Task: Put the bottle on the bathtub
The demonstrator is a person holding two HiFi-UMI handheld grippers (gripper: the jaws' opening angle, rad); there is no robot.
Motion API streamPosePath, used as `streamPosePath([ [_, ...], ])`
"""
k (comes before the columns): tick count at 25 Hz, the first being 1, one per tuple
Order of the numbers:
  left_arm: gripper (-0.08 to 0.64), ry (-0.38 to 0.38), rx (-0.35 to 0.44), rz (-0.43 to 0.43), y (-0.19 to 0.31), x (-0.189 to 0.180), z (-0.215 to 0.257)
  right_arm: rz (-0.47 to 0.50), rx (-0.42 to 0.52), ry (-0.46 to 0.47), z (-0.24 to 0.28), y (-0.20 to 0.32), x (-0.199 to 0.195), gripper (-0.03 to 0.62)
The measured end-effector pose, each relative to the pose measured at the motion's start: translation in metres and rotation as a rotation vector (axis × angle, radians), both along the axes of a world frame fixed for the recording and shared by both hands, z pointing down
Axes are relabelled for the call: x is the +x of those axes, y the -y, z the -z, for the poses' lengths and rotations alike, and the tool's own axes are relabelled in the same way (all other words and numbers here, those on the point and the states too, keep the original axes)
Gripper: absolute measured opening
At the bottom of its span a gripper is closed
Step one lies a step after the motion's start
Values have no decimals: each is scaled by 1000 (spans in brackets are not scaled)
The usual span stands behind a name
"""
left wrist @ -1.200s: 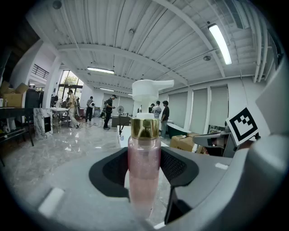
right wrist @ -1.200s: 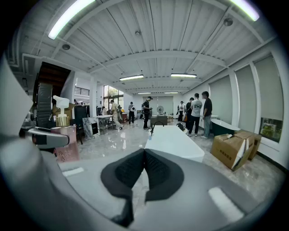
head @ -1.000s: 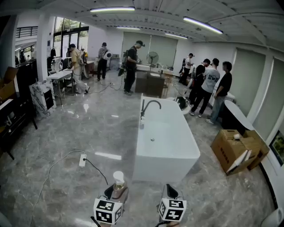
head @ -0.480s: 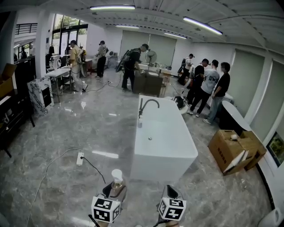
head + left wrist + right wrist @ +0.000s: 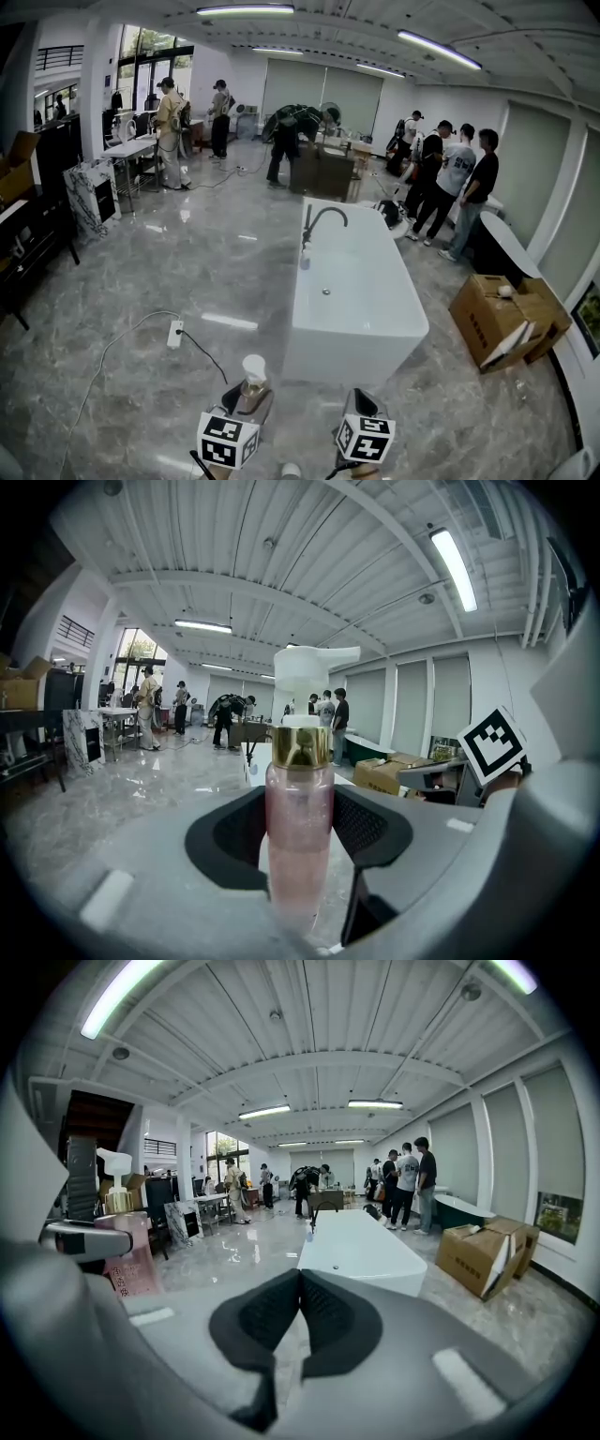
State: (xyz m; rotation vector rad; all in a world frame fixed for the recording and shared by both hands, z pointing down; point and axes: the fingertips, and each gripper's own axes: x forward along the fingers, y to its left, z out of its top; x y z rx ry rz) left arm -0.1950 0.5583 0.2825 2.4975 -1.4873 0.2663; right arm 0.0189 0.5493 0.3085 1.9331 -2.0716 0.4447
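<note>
The pink pump bottle (image 5: 300, 789) is pinched upright in the left gripper (image 5: 301, 834), near the bathtub (image 5: 334, 362) but apart; the right gripper (image 5: 299, 1283) is pressed together, empty; carrying is judged in hand; an advance to the rim is called for.

Your glossy grey surface (image 5: 187, 272) carries the white bathtub (image 5: 349, 361) ahead. A cardboard box (image 5: 487, 319) sits right, a power strip (image 5: 174, 334) left.

Left grey gripper (image 5: 247, 401): jaws clamped on upright pink pump bottle (image 5: 299, 827). Right grey gripper (image 5: 362, 406): alongside, jaws closed, empty.
</note>
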Motion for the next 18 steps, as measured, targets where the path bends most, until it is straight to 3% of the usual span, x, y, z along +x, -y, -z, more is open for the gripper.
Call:
streamPosePath([
  [18,218,1,-8,49,135,35,3,48,10,-5,6,146,39,3],
])
